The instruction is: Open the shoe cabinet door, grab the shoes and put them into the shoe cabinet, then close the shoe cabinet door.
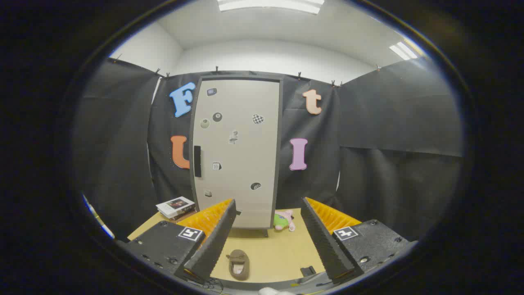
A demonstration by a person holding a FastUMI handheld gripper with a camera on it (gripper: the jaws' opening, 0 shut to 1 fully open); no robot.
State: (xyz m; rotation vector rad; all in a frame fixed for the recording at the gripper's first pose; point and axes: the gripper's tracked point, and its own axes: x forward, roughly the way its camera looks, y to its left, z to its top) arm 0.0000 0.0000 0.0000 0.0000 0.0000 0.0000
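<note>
A tall pale grey shoe cabinet [237,151] stands at the far side of the tan table, its door closed and dotted with small stickers. A black handle [197,161] runs down the door's left edge. One brown shoe [239,264] lies on the table between my fingers, near their base, toe pointing toward the cabinet. My gripper [268,213] is open, held well back from the cabinet, with nothing between its black and orange fingers [217,231].
A stack of books [176,207] lies left of the cabinet's foot. A small green and pink plush toy [283,220] sits at its right foot. A small black object [307,271] rests on the table [278,250] by the right finger.
</note>
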